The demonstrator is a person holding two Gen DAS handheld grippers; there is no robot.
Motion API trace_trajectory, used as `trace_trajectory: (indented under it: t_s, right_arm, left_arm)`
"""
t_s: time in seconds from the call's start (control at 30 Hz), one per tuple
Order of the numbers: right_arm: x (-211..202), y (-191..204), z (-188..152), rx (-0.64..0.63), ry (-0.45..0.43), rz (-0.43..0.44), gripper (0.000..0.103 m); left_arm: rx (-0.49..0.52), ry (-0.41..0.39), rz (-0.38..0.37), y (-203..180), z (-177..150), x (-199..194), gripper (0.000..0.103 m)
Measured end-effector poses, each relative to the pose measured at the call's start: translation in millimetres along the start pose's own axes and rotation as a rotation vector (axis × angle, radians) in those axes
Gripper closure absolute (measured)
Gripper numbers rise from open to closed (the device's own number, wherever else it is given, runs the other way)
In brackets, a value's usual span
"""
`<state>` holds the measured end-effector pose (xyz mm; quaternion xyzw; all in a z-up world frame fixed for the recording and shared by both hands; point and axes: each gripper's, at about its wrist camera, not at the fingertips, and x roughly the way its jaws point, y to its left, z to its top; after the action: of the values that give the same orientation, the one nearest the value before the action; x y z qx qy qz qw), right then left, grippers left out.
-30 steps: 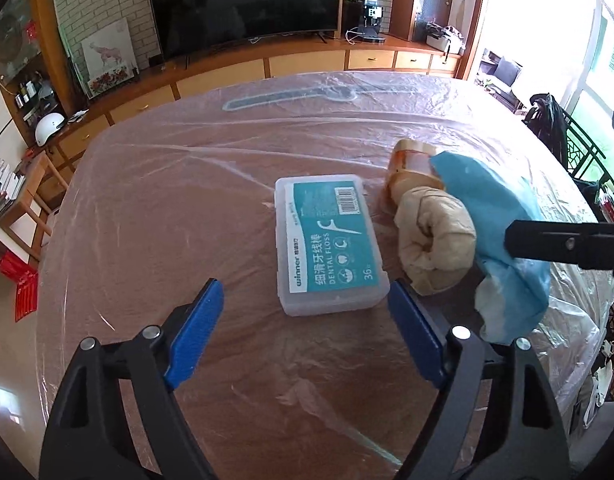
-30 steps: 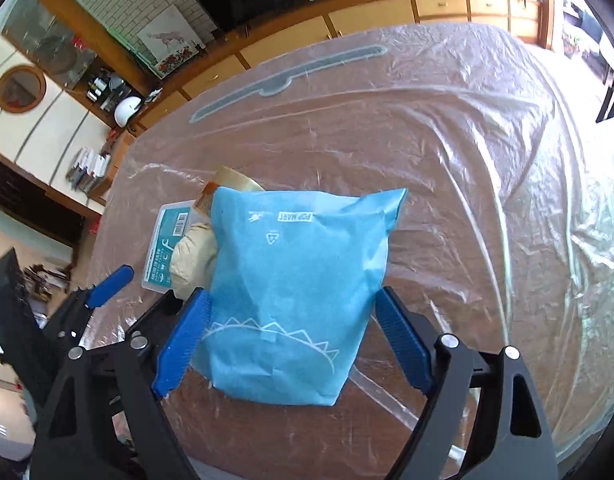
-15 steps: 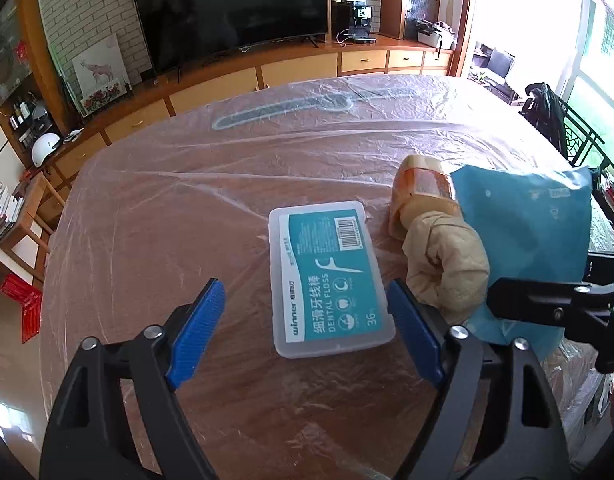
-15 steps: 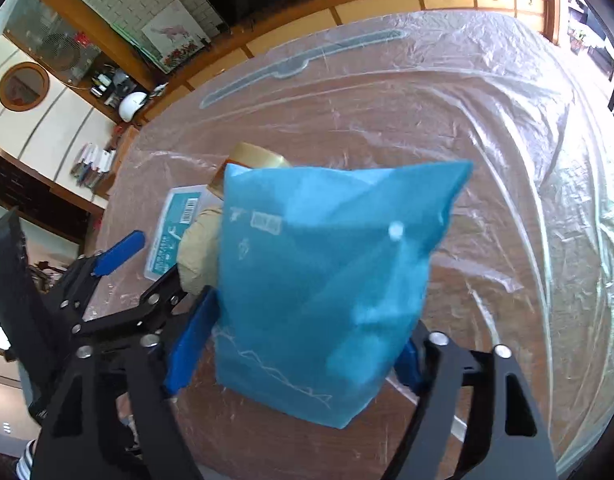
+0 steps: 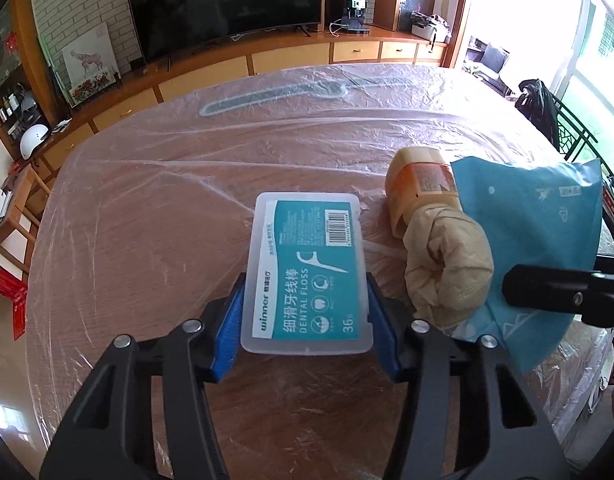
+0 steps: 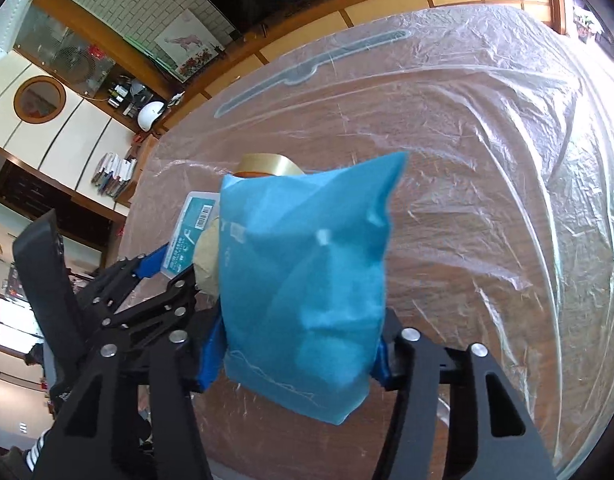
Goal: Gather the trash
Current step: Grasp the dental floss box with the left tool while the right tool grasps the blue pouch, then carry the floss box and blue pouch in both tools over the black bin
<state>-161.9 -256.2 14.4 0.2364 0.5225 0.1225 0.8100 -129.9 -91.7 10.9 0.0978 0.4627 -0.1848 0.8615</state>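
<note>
Left gripper [image 5: 307, 320] has its fingers clamped on the floss box [image 5: 307, 272], near end between them, probably headed for the blue bag [image 6: 307, 280]. Right gripper [image 6: 299, 354] pinches that bag's lower end, holding it up as the trash collector.

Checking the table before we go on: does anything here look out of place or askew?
Nothing spilled or broken. The crumpled beige wad lies against the tape roll, which is tipped on its side. The left gripper is shut on the dental floss box; the right gripper pinches the blue bag, which looks creased.
</note>
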Motion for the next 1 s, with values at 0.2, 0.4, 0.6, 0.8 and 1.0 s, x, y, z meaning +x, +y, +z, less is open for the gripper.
trace_trajectory:
  t_s: [0.2, 0.4, 0.6, 0.8, 1.0]
  right_arm:
    - [-11.6, -6.5, -1.0, 0.040, -0.019, 0.066, 0.058]
    - [-29.0, -12.8, -1.0, 0.054, -0.045, 0.083, 0.058]
    - [-28.1, -19.6, -3.4, 0.047, -0.028, 0.025, 0.058]
    - [-30.0, -32.7, -6.3, 0.064, -0.027, 0.005, 0.058]
    - [-30.0, -35.2, -3.3, 0.067, -0.023, 0.011, 0.058]
  left_arm:
    - [-0.025, -0.019, -0.015, 2.8, -0.5, -8.0, 0.048]
    - [-0.037, -0.041, -0.018, 2.9, 1.1, -18.9, 0.048]
    - [-0.041, -0.028, -0.012, -1.1, -3.8, -17.8, 0.048]
    - [-0.051, -0.022, -0.009, -0.9, -9.2, -20.3, 0.048]
    - [-0.065, -0.015, -0.002, 0.0, -20.1, -22.8, 0.048]
